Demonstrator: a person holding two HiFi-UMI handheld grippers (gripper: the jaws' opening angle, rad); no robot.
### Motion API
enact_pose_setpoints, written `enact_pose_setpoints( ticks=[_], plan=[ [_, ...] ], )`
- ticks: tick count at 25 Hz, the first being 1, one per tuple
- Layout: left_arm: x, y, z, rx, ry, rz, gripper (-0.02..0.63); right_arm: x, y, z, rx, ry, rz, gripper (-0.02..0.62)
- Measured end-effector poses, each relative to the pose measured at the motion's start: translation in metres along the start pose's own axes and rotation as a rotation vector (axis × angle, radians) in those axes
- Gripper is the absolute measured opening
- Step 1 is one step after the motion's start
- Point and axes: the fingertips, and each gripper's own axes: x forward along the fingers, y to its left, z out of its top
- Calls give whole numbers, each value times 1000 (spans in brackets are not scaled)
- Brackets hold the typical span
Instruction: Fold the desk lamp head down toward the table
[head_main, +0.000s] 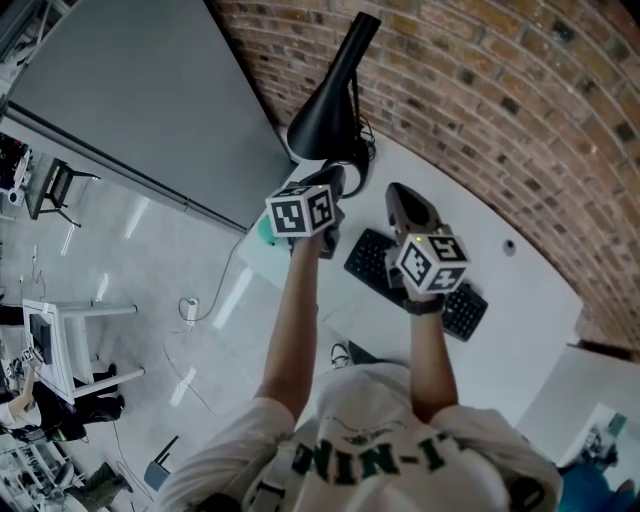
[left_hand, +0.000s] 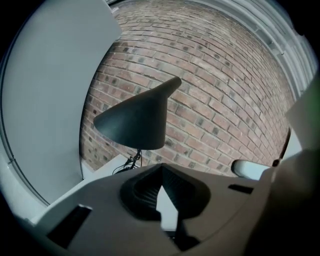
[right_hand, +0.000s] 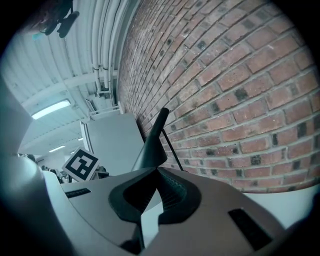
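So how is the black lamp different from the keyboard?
The lamp stands up with a cone-shaped head; the keyboard lies flat. The lamp is by the brick wall; the keyboard is nearer the person, partly hidden behind the right gripper. Both are black and sit on the white table.

The lamp head (head_main: 322, 115) stands between brick wall (head_main: 480, 90) and grey panel (head_main: 130, 90).

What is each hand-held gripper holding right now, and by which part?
Nothing. The left hand-held gripper and the right hand-held gripper both have their jaws together and empty; the lamp head stands ahead, untouched.
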Motion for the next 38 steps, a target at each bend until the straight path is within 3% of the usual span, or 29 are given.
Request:
enact_pose_setpoints(
  ticks=[7,13,19,26,30,38],
  plan=[
    [-45,-17,1,25,-69,-19,0,-17,23,20,-69,-43,2,5],
    [-104,-35,13,125,-203,-27,0,-40,38,36,-139,-80,-25,5],
    [-165,-50,26,263,-343,12,0,-63,65,39,-187,-109,-26,5],
    [-216,-54,18,371,-428,145,0,-84,97,28,-239,-128,-23,5],
    [-234,-56,12,386,-455,174,0,-91,110,23,-301,-125,-47,5],
    [-251,-51,3,355,-467,185,0,-101,115,22,-329,-131,-74,5]
  ],
)
